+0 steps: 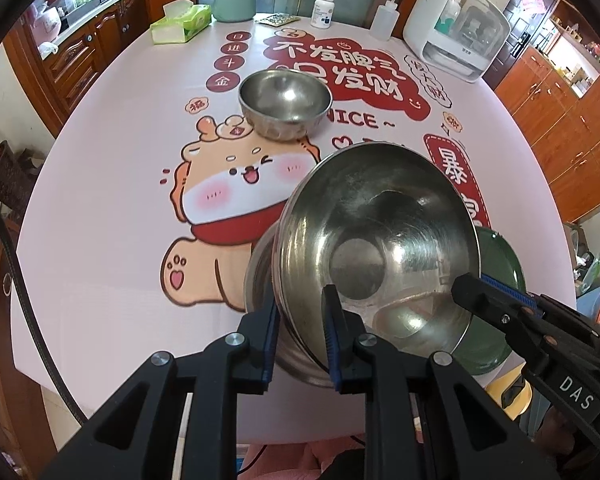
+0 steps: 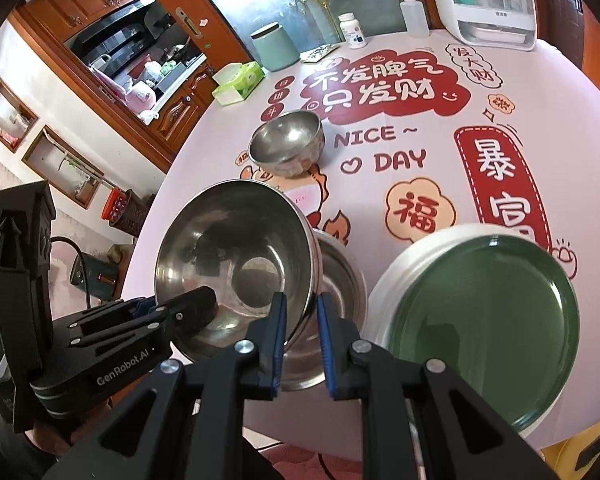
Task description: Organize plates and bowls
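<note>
Both grippers, left (image 1: 300,336) and right (image 2: 302,344), pinched opposite rims of a tilted steel bowl (image 1: 376,240), held directly above another bowl (image 2: 340,272) at lower centre.

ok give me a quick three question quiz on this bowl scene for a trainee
1. True or false: the left gripper and the right gripper both clamp the rim of the large steel bowl.
2. In the right wrist view, what lies right of that bowl? A) green plate B) tissue box C) pill bottle
3. How many steel bowls are in view?

Key: 1 true. 2 A. 3 three: the held one, the second bowl beneath it, and the small steel bowl farther back.
</note>
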